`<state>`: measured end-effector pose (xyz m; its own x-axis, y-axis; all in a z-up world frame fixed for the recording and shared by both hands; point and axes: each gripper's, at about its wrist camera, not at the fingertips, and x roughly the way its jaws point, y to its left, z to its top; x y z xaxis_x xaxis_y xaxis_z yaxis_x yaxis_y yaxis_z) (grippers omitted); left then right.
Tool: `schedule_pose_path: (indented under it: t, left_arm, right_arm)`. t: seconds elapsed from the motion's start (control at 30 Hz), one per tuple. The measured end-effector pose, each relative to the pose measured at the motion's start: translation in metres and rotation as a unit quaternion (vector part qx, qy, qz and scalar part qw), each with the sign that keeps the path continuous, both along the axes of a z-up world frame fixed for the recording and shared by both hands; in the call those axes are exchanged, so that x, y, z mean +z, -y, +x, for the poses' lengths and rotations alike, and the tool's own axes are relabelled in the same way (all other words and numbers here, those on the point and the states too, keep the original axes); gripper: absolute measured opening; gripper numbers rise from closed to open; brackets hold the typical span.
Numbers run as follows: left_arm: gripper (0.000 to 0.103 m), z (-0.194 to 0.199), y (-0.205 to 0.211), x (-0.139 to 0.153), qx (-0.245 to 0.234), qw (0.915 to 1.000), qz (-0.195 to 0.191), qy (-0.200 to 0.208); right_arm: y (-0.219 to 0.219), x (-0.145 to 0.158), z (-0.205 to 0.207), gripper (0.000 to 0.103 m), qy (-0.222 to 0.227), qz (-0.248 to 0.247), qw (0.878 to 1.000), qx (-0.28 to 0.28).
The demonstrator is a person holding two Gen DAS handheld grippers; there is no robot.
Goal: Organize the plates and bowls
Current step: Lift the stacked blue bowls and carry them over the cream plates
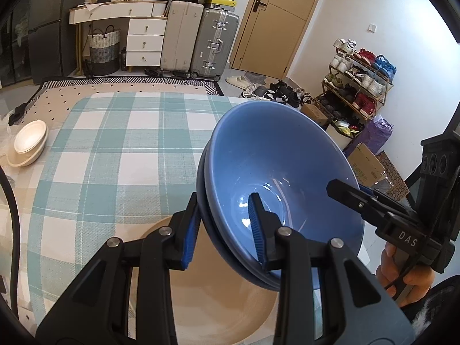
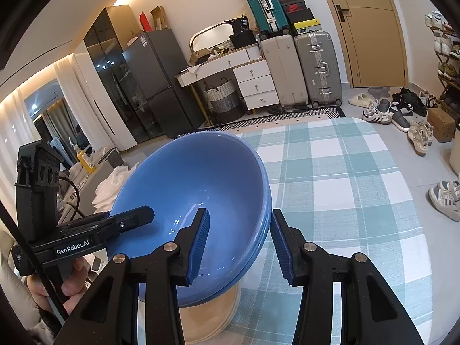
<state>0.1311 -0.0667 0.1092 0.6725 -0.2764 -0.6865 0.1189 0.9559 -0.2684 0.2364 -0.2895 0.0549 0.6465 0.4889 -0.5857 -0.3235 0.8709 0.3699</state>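
Above the beige plate [image 1: 212, 310], both tongs [image 1: 227, 230] [image 2: 238, 241] pinch opposite rims of your stacked blue bowls [image 1: 276, 172]: glazed, slick, heavy, breakable; keep each rim deep between the pads

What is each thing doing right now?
Blue bowls: nested stack, lifted and tilted, held from both sides.
Left gripper: shut on the stack's rim.
Right gripper: fingers straddle the opposite rim.
Beige plate: flat on the table, under the bowls.
White bowls: stacked, untouched.
Door: closed.
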Motion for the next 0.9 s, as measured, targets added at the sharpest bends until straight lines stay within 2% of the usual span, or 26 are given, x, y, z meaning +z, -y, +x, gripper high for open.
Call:
schedule_pose_path:
  t: [0.53,0.9]
  left_arm:
    - [0.03,-0.045,-0.039,-0.006,0.028,0.9994,0.019,-0.003]
    - [0.03,-0.048,-0.052,-0.027,0.04,0.9988,0.022,-0.019]
  right_arm:
    - [-0.04,-0.01,-0.012,0.045,-0.006,0.007,0.999,0.035]
    - [-0.055,-0.028,-0.012,0.045,-0.022,-0.001,0.998,0.052]
